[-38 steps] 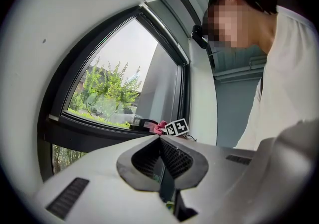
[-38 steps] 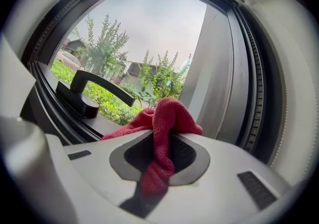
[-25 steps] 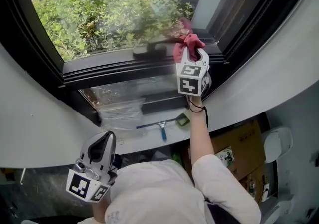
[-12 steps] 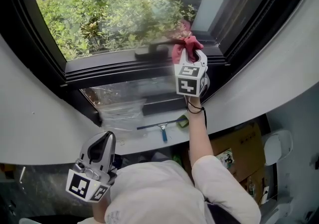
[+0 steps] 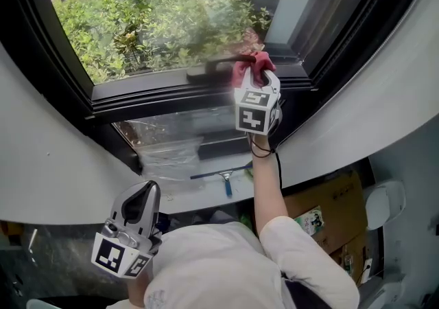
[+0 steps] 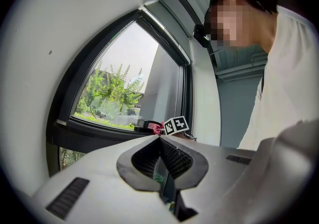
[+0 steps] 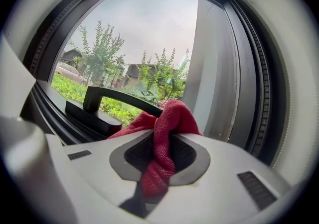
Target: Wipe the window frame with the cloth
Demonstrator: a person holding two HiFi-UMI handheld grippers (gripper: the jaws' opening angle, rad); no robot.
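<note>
Red woven cloth [image 7: 172, 116] bunches in right tool [image 7: 160, 144] beside black frame [image 5: 171, 92].

Left tongs [image 6: 160, 138] low in shot, jaws pressed together, nothing between them | beyond, the dark window frame [image 6: 89, 128] with green trees behind the glass | right tongs [image 6: 167, 127] up at the frame, red cloth [image 6: 157, 128] bunched at the tip, just beside a black handle [image 6: 143, 124] | person's white shirt [image 6: 284, 93] fills the right edge

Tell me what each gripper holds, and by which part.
Right gripper: the red cloth, pinched at a bunched fold, the rest bulging past the jaws. Left gripper: nothing, jaws together.
</note>
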